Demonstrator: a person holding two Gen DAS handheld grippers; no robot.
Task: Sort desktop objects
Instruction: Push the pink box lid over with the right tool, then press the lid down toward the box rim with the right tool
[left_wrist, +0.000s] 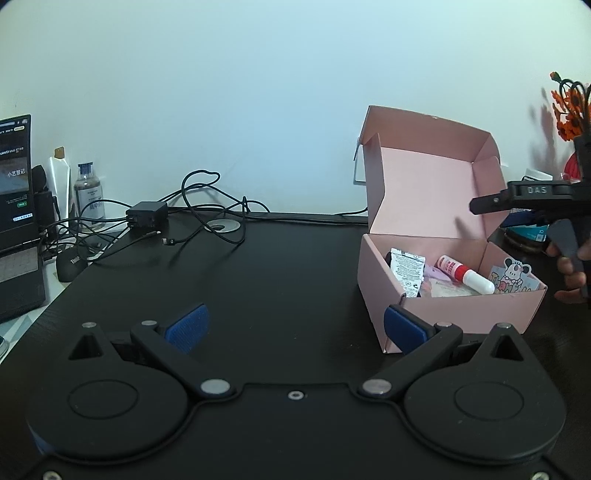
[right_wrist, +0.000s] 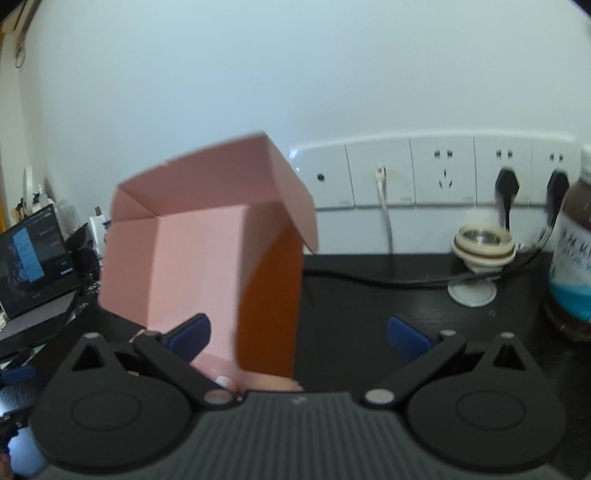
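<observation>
**Box packed, lid up**

Your left gripper (left_wrist: 293, 326) and right gripper (right_wrist: 299, 334) both hang wide open and empty. The pink box (left_wrist: 454, 308) holds the glue bottle (left_wrist: 466, 275) and packet (left_wrist: 406, 271). Likely next: fold the lid (left_wrist: 424, 184) down; push from behind its top edge, slowly.

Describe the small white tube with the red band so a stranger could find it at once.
On the black desk stands an open pink cardboard box. Inside, the small white tube with the red band lies on its side, between a crinkled printed sachet and a cartoon sticker card. It is the only cylinder visible there.
</observation>
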